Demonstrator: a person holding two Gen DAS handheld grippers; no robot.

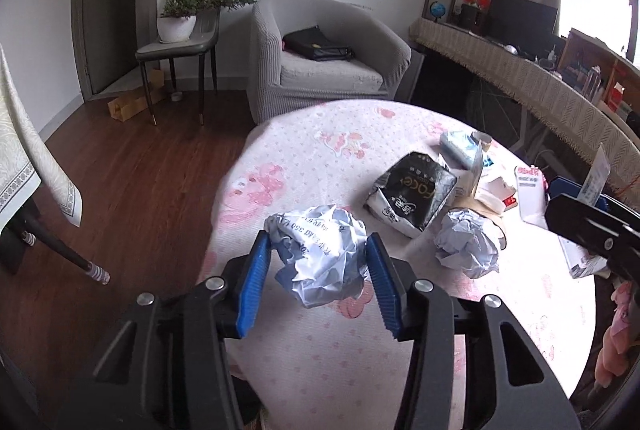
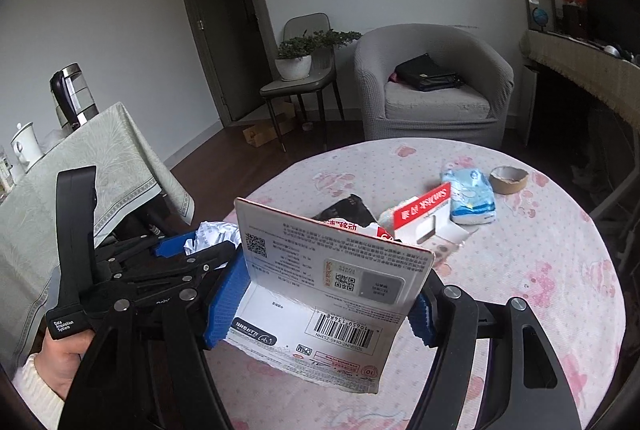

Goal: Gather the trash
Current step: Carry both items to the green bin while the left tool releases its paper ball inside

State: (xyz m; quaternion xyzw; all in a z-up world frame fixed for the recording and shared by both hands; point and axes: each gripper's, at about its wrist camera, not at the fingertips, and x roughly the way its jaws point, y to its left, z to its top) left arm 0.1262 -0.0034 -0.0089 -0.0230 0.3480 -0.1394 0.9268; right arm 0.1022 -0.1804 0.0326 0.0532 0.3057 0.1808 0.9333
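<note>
Pink-flowered round table (image 1: 320, 150) is carrying the clutter; the left gripper (image 1: 318, 250) is pinching a crumpled paper ball (image 1: 320, 254), the right gripper (image 2: 320, 294) is clamping a folded packaging card (image 2: 332, 270); beyond the ball, rightward, another paper wad (image 1: 468, 242) is waiting, nearer the right gripper

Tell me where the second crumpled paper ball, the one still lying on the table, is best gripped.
Grip the free crumpled paper ball across its middle, coming from above. It is roughly round and soft, so any width will squeeze. Its far side rests against the tape roll, so set the jaws left and right.
</note>
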